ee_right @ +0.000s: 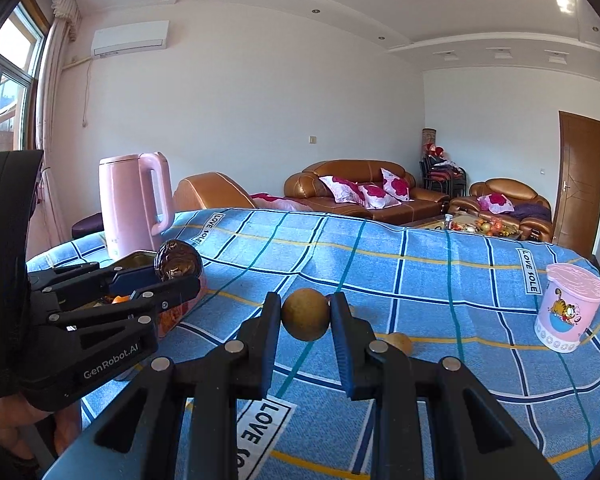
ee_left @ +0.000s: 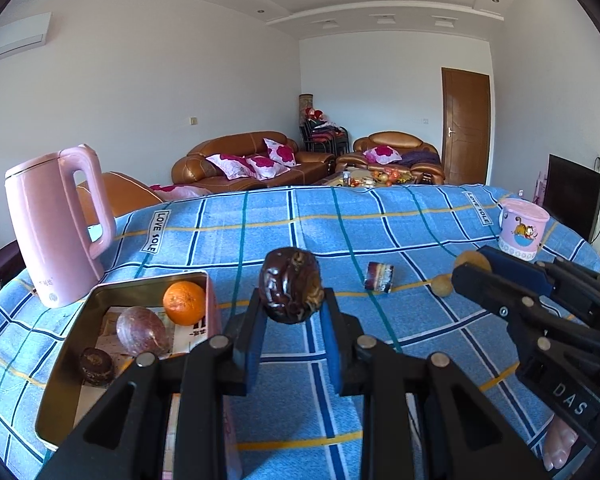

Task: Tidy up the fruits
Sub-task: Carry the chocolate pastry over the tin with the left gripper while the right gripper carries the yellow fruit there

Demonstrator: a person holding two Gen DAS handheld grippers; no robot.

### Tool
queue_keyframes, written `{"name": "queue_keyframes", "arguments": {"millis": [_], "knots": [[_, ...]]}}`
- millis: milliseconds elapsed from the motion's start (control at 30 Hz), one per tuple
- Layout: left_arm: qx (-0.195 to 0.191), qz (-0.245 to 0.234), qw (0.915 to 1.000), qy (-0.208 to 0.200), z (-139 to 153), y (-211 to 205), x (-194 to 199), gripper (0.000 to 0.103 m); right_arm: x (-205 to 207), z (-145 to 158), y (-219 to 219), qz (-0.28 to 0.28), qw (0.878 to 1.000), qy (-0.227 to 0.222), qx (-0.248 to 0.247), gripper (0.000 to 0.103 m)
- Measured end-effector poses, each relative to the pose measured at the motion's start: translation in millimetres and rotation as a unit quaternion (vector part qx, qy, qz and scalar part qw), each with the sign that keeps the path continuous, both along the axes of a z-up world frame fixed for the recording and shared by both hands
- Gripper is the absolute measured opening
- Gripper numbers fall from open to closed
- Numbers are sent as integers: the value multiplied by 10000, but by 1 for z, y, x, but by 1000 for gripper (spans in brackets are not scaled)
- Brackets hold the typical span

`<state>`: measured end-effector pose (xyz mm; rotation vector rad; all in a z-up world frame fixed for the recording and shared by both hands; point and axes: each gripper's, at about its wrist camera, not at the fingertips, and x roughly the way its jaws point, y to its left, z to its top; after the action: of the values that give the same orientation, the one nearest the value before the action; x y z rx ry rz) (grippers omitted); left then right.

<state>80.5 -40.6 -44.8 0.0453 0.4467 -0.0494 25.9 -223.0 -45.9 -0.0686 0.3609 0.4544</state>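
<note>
My left gripper (ee_left: pixel 292 300) is shut on a dark brown wrinkled fruit (ee_left: pixel 291 280), held above the blue checked cloth just right of an open metal tin (ee_left: pixel 70 354). In the tin lie an orange (ee_left: pixel 184 303), a purple round fruit (ee_left: pixel 142 331) and a small dark fruit (ee_left: pixel 96 366). My right gripper (ee_right: pixel 306 312) is shut on a tan round fruit (ee_right: pixel 305 318), lifted off the cloth. A second tan fruit (ee_right: pixel 398 342) rests on the cloth behind it. The left gripper (ee_right: pixel 176 278) with its dark fruit (ee_right: pixel 178 264) shows at the left of the right wrist view.
A pink kettle (ee_left: pixel 56 224) stands behind the tin at the far left. A pink cartoon cup (ee_left: pixel 522 228) stands at the far right. A small striped piece (ee_left: pixel 379 277) lies mid-cloth. Sofas and a low table sit beyond the far edge.
</note>
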Motion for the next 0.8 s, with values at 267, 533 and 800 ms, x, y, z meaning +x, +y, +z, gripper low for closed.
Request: {"name": "queue_keyframes", "arguments": {"millis": [267, 533, 800], "knots": [[-23, 220, 9997, -44, 3, 29, -10, 28, -5, 1, 32, 325, 9994, 27, -62, 27], [-51, 415, 9991, -42, 5, 55, -17, 28, -11, 8, 58, 594, 9981, -34, -138, 27], [-17, 684, 9977, 4, 2, 80, -21, 28, -15, 12, 83, 855, 9961, -80, -218, 27]]}}
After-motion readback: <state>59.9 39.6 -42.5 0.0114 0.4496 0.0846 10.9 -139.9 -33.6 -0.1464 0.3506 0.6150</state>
